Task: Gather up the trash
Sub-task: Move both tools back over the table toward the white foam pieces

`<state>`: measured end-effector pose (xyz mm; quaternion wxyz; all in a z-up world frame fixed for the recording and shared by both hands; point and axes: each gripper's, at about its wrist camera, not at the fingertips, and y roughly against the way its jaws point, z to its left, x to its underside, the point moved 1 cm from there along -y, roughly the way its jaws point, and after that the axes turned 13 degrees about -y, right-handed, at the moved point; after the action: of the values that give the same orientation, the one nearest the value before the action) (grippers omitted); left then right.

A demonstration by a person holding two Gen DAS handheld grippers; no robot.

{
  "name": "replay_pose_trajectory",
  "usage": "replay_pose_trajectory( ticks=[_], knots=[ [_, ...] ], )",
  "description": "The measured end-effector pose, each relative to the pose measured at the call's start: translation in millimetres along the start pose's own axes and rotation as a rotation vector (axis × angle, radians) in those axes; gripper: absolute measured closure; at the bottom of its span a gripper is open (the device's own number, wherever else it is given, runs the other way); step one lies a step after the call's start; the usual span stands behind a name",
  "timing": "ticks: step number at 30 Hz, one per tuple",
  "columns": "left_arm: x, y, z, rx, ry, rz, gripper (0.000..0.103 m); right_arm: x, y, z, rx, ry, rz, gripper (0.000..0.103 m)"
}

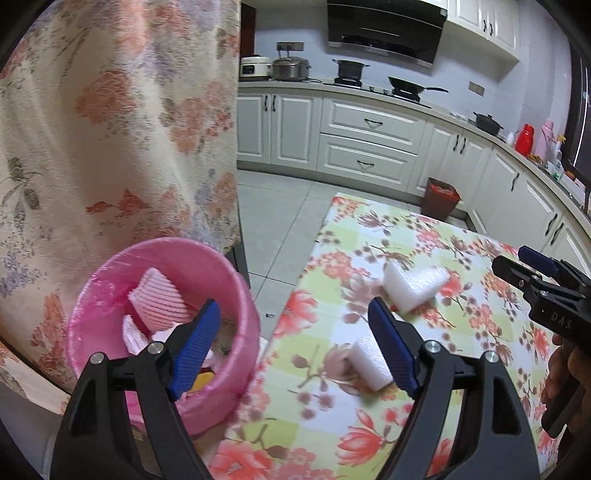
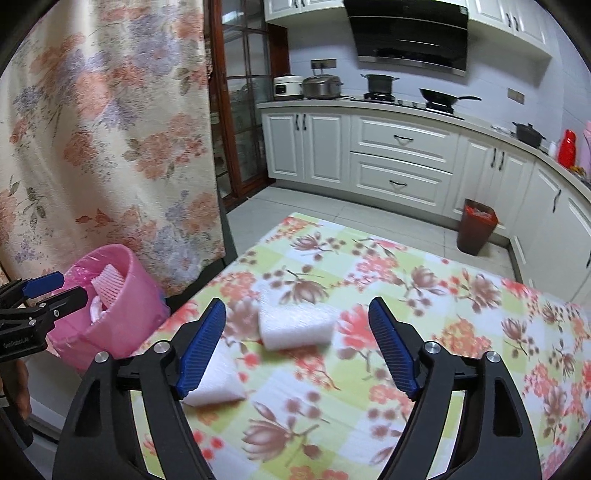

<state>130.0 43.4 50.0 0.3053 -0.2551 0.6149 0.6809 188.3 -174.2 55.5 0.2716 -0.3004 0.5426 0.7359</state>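
Two foam pieces lie on the table point(image 2: 461, 295): the nearer foam piece point(image 2: 216, 384) at 7 o'clock of the farther foam piece point(image 2: 295, 326). The bin point(image 2: 122, 317) stands off the table's edge at 9 o'clock, foam scraps point(image 1: 159, 299) inside. A curtain point(image 2: 110, 129) hangs behind it. A floor bin point(image 2: 476, 230) stands at 1 o'clock, against the cabinets point(image 2: 399, 162).

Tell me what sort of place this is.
A home kitchen, most likely: a range hood hangs over a stove with pots, white cabinets line the walls, and a floral-clothed table stands in front.
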Motion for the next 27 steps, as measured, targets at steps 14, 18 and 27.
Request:
replay_pose_trajectory(
  ticks=[14,18,27],
  knots=[
    [8,-25,-52,0.072,-0.04,0.055,0.02,16,2,-39,0.022,-0.044,0.014,0.023],
    [12,-34,-62,0.101,-0.046,0.07,0.016,18,0,-45,0.023,-0.049,0.018,0.021],
    [21,-58,-80,0.167,-0.07,0.118,0.009,22,-7,-51,0.02,-0.051,0.036,0.021]
  ],
)
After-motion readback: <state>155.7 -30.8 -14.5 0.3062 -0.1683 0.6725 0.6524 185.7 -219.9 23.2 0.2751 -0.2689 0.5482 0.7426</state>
